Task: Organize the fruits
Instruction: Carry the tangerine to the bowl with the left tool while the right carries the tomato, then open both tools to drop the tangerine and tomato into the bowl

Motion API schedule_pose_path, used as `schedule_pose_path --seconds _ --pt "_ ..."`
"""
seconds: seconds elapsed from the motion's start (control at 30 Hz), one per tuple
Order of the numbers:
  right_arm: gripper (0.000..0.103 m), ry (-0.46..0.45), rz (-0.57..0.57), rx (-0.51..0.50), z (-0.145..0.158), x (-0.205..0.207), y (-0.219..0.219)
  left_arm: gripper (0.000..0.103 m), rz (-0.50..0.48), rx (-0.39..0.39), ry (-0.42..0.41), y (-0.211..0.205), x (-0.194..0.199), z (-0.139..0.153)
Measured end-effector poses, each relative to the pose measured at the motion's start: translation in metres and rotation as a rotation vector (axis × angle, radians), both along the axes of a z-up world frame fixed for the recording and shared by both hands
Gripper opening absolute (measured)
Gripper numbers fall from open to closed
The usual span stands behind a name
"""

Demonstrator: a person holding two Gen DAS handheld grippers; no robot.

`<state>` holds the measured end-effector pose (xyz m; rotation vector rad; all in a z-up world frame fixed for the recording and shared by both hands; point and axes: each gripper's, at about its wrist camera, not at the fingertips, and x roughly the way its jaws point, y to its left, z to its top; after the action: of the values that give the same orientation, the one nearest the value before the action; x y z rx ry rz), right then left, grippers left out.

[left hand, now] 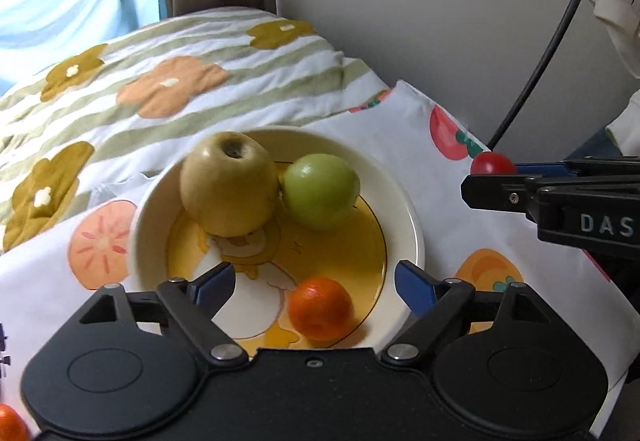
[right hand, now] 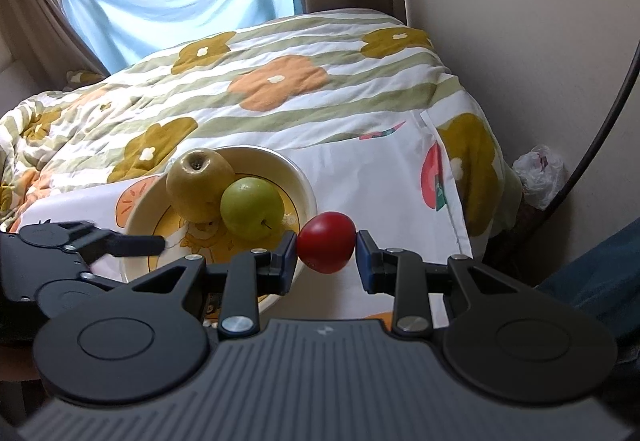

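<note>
Between the spread blue pads of the left gripper [left hand: 314, 289], left wrist view: a small round orange fruit [left hand: 321, 308] lies loose on the floor of the cream ceramic bowl with a yellow cartoon print [left hand: 416, 237], the jaws wide and touching nothing. Ahead of the pads a large yellow-green apple [left hand: 228, 187] leans against a smaller green apple [left hand: 320, 191]. Risk: the orange sits by the near rim, so a careless withdrawal could nudge it or tip the bowl on the soft printed cloth [left hand: 400, 121]. Only the tip of the right gripper is visible at the frame's right; a second orange object at the lower left corner is cut off and unidentifiable.

Right wrist view: the right gripper [right hand: 326, 249] is clamped on a glossy red round fruit [right hand: 327, 247], held just right of the bowl rim and above the cloth. Risk: the smooth skin is pinched only at two small contacts, so it may slip, or strike the green apples on release. The left gripper's body hides the bowl's near side and the orange fruit.
</note>
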<state>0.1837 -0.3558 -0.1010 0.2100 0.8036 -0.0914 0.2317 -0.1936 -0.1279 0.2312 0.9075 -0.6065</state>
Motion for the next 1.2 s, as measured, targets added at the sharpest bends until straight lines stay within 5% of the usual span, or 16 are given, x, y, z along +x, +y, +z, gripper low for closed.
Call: schedule_pose_path --seconds 0.5,0.97,1.0,1.13,1.2 --pt "0.046 0.003 0.121 0.02 -0.006 0.02 0.026 0.099 0.222 -0.023 -0.069 0.065 -0.021 0.025" --pt "0.048 0.03 0.174 0.052 -0.041 0.038 0.039 0.1 0.238 0.064 -0.104 0.068 -0.032 0.014" --pt "0.054 0.018 0.18 0.048 -0.041 0.037 0.039 0.1 0.239 0.067 -0.105 0.068 -0.033 0.013" --pt "0.103 -0.045 0.175 0.027 -0.035 0.028 0.038 0.1 0.238 0.073 -0.108 0.067 -0.038 0.013" --pt "0.103 -0.066 0.159 0.019 -0.033 0.023 0.035 0.1 0.236 0.083 -0.116 0.067 -0.041 0.014"
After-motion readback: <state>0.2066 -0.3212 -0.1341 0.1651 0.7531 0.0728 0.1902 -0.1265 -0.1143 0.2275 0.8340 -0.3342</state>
